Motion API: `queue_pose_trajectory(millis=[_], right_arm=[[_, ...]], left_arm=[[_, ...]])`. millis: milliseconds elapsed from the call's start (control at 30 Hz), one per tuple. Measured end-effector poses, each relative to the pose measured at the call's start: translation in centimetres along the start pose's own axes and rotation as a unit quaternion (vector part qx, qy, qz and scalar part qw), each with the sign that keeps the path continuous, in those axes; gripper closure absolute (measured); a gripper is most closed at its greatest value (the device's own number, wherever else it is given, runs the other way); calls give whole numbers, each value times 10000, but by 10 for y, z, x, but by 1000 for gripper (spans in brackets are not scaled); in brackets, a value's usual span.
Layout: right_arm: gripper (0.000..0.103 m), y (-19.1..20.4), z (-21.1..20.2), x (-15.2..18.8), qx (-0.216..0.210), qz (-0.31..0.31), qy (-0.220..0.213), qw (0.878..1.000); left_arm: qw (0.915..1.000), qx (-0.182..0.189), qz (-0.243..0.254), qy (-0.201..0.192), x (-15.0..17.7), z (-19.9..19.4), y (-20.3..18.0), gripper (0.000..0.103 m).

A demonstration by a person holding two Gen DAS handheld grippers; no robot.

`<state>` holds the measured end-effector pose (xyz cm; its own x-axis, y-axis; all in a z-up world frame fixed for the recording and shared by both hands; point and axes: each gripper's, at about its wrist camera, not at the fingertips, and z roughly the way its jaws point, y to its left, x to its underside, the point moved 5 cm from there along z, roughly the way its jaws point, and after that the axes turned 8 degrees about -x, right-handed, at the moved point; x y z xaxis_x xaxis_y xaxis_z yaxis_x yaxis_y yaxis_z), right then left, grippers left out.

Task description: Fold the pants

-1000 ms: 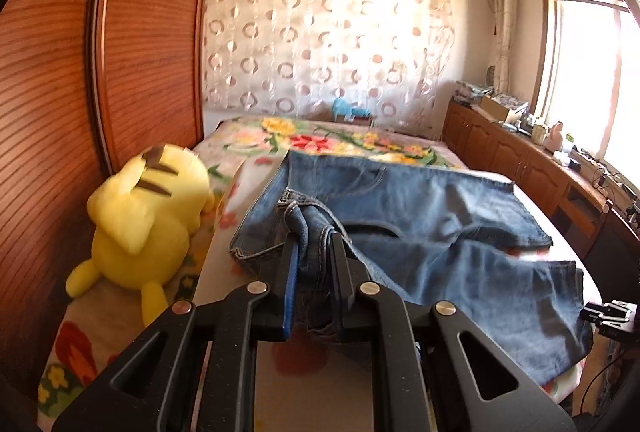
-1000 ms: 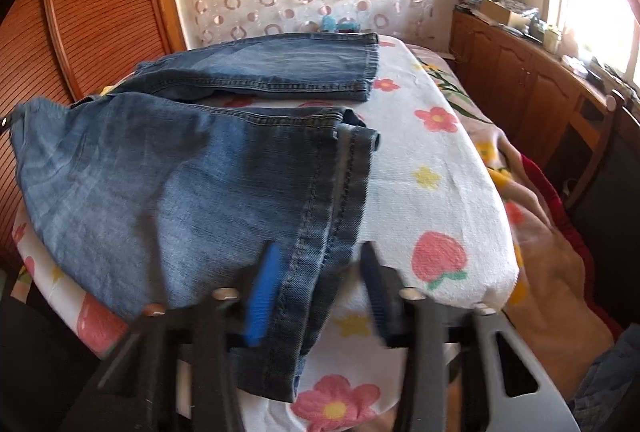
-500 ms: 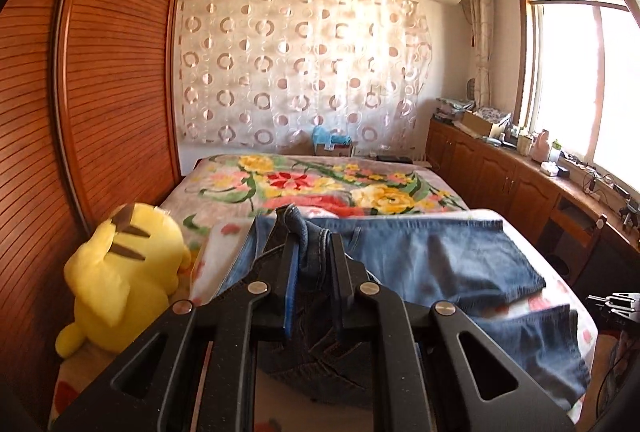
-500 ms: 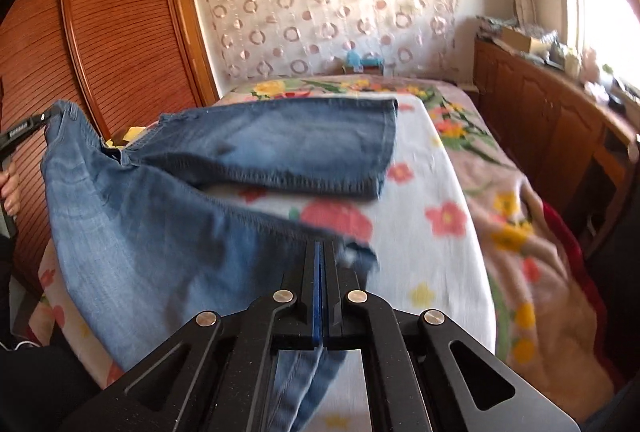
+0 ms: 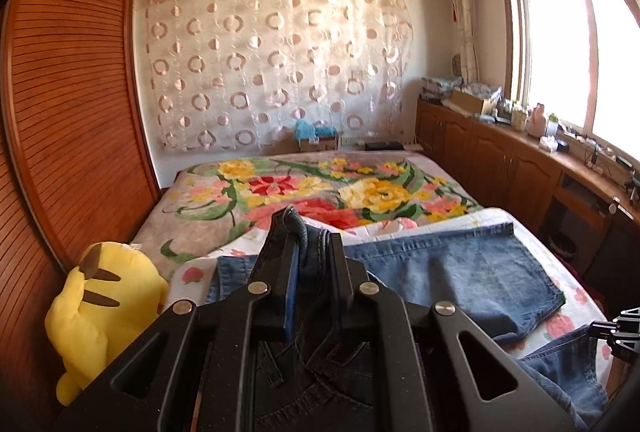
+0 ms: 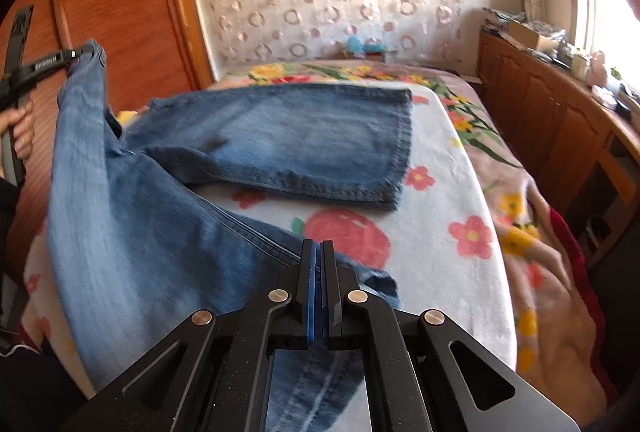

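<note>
The left gripper (image 5: pixel 308 252) and right gripper (image 6: pixel 318 272) each pinch the faded blue denim pants (image 6: pixel 296 140), one leg lying crosswise on the flowered bedsheet (image 6: pixel 448 192).

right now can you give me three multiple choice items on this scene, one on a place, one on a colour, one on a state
1. Where is the plush toy?
A. on the windowsill
B. at the bed's left edge by the wooden wardrobe
C. on top of the jeans

2. What colour is the plush toy?
A. yellow
B. green
C. white

3. How does the right gripper stand?
A. wide open above the bed
B. shut on the jeans
C. shut on the plush toy

Answers:
1 B, the left wrist view shows it beside the slatted wardrobe, clear of the denim.
2 A, its body is bright yellow with dark marks.
3 B, the right wrist view shows the blue pads pressed together with a jeans leg caught between them; the left gripper likewise clamps a bunch of denim, lifted off the bed.
</note>
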<state>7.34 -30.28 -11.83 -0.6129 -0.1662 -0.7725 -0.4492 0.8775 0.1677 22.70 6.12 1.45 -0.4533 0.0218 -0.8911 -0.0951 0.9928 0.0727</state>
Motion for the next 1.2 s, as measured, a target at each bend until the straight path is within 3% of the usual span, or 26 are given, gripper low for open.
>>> queue_pose_trajectory(millis=[133, 333, 433, 467, 500, 533, 633, 800, 933, 1200], right_arm=[[58, -6, -6, 15, 242, 185, 139, 9994], [56, -5, -6, 43, 359, 369, 565, 9971], [56, -1, -7, 42, 388, 377, 514, 9972], [63, 1, -8, 41, 340, 377, 503, 9974], [95, 5, -9, 41, 210, 345, 490, 9980], [97, 8, -7, 39, 87, 305, 547, 9980], [98, 10, -10, 26, -34, 181, 497, 9986], [98, 0, -35, -26, -27, 113, -132, 9998], [98, -9, -30, -58, 71, 38, -364, 9993], [98, -20, 26, -60, 317, 139, 166, 9993]], left_arm=[[9999, 33, 65, 148, 6, 18, -7, 89], [9995, 72, 26, 316, 10, 37, -12, 89], [9993, 90, 25, 368, 11, 42, -12, 89], [9992, 93, 17, 378, 12, 43, -11, 89], [9992, 93, 5, 387, 11, 45, -10, 89], [9992, 99, -21, 394, 11, 46, -8, 89], [9991, 83, -154, 383, 6, 48, 2, 89], [9983, 76, -427, 391, -1, 54, 23, 89], [9975, -61, -507, 495, 2, 67, 34, 89], [9958, -124, -349, 841, 30, 84, 31, 89]])
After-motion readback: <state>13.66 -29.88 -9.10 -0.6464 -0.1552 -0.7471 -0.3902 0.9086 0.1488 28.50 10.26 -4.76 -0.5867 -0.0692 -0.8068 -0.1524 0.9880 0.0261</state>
